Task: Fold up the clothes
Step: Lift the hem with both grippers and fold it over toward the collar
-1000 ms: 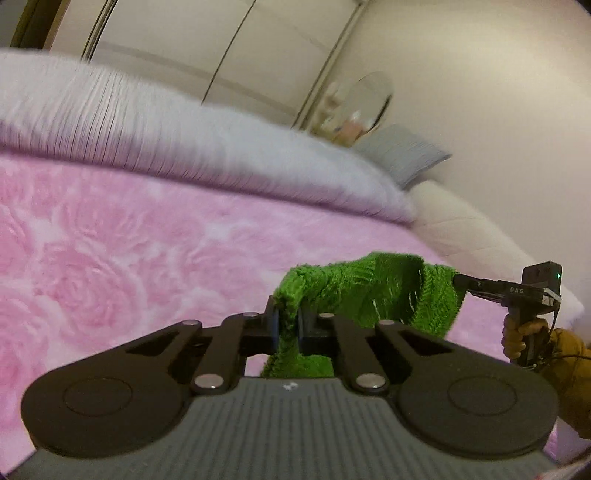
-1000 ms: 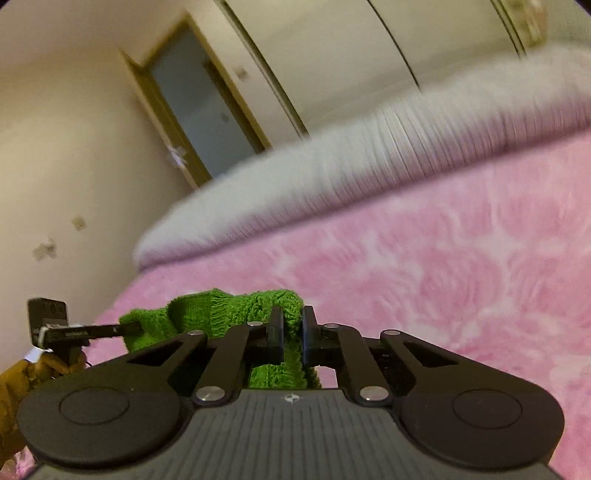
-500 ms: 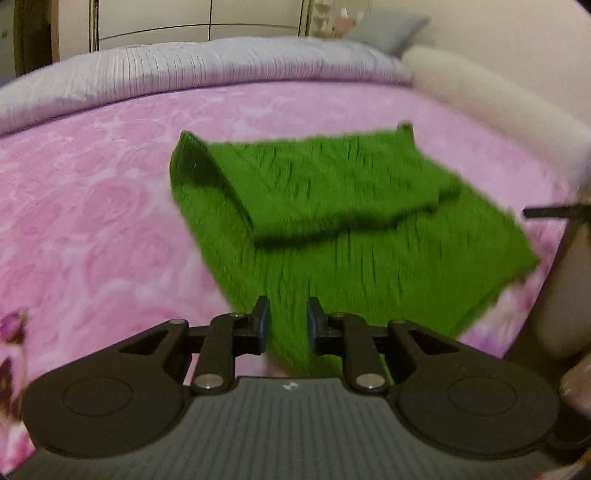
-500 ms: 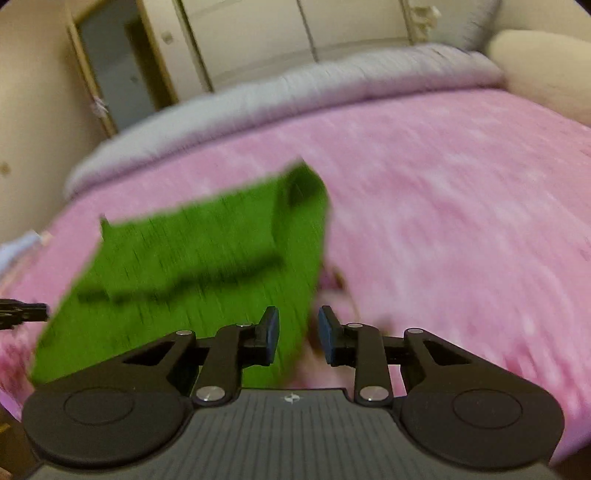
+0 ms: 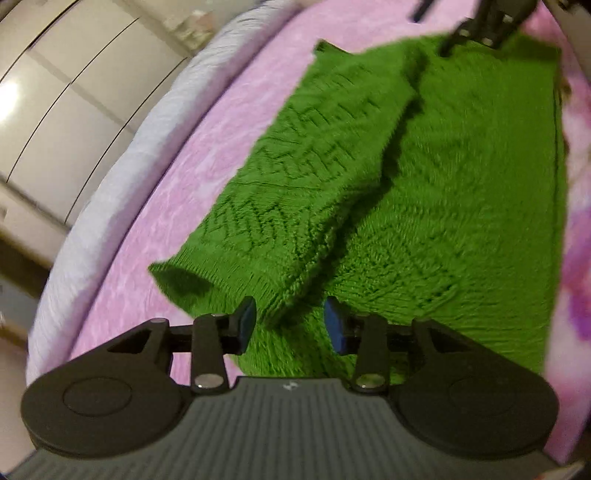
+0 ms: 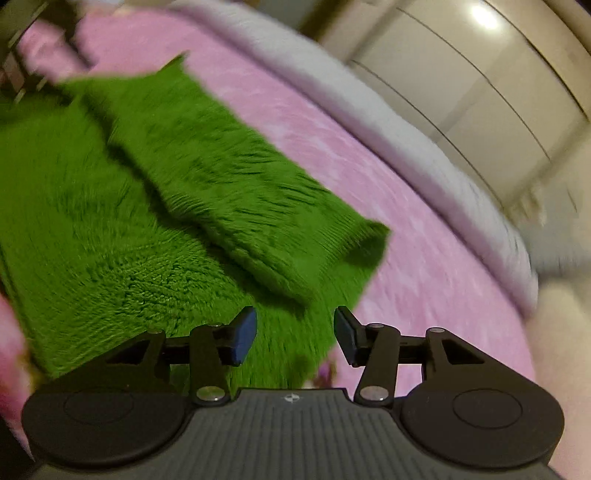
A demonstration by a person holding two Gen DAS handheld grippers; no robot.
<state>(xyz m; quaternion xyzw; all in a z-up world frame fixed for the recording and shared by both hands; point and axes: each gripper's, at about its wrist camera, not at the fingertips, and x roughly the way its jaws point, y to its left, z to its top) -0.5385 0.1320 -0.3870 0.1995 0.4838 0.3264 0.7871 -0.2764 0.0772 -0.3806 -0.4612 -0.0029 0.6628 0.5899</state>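
Observation:
A green knit sweater (image 5: pixel 424 192) lies flat on the pink bed cover (image 5: pixel 207 155), with one long part (image 5: pixel 295 184) folded over its body. My left gripper (image 5: pixel 290 325) is open just above the ribbed end of that folded part, holding nothing. From the other side, the sweater (image 6: pixel 92 221) and its folded part (image 6: pixel 240 199) show under my right gripper (image 6: pixel 295 334), which is open and empty over the sweater's near corner. The right gripper (image 5: pixel 480 26) shows at the top of the left wrist view, at the sweater's far end.
A grey-white quilt (image 5: pixel 122 158) runs along the far side of the pink floral cover (image 6: pixel 424 258). Pale wardrobe doors (image 6: pixel 480 92) stand behind it. A cream cushion (image 6: pixel 557 332) sits at the right edge of the right wrist view.
Both grippers were shut on the lifted sweater a second ago. They have let it go, opened wider, and now hang over the sweater lying flat on the bed.

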